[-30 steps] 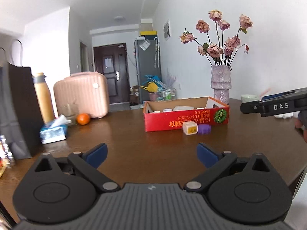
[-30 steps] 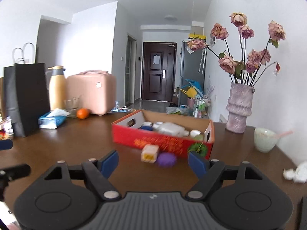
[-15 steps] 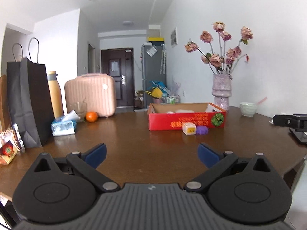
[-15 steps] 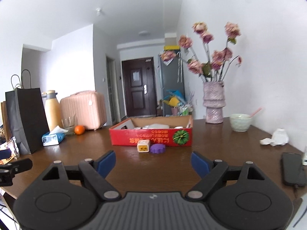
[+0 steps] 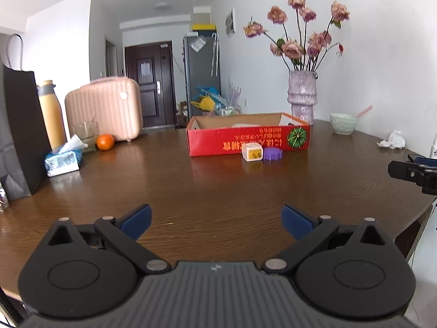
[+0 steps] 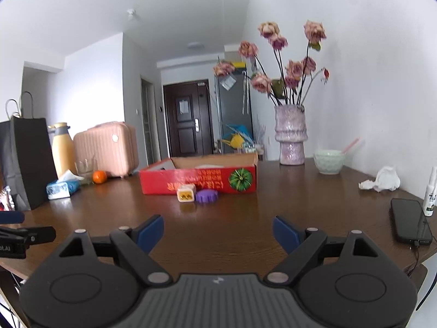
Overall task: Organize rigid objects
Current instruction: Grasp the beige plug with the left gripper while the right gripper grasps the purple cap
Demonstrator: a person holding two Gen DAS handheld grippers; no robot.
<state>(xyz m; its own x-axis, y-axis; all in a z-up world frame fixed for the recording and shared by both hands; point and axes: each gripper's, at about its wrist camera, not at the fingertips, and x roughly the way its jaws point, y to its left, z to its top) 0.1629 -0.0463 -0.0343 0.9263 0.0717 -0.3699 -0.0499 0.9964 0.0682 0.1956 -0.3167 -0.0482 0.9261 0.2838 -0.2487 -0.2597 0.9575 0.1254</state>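
Red cardboard box: open-topped, mid-counter, apparently the collecting bin.
White-and-yellow cube and purple toothed disc: side by side against the box's near wall, outside it, likely awaiting stowing.
Left gripper: fingers spread wide, empty, well short of both.
Right gripper: likewise released, empty, facing the same pieces.
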